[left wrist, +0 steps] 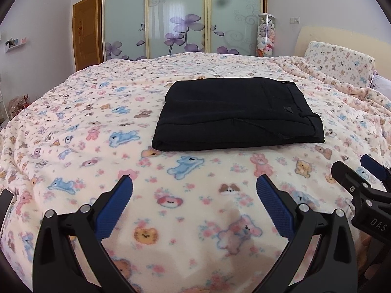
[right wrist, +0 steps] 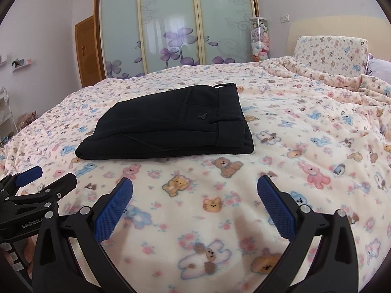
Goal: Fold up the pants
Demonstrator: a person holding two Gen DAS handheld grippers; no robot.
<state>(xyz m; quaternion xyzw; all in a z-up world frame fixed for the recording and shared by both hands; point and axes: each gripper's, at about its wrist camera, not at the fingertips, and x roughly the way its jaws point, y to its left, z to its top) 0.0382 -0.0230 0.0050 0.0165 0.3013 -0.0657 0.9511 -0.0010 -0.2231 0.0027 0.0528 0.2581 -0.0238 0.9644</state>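
Note:
The black pants [left wrist: 237, 114] lie folded into a flat rectangle on the bed, waistband at the right end; they also show in the right wrist view [right wrist: 171, 127]. My left gripper [left wrist: 194, 183] is open and empty, held over the blanket well short of the pants. My right gripper [right wrist: 194, 185] is open and empty too, held near the pants' front edge without touching. Each gripper shows at the side of the other's view: the right gripper [left wrist: 356, 168] in the left wrist view, the left gripper [right wrist: 46, 174] in the right wrist view.
A cream blanket with cartoon animals [left wrist: 97, 122] covers the bed. A pillow [left wrist: 339, 66] and headboard are at the far right. Sliding wardrobe doors [left wrist: 180, 17], a wooden door [left wrist: 85, 31] and a clear tube of plush toys [left wrist: 266, 36] stand behind the bed.

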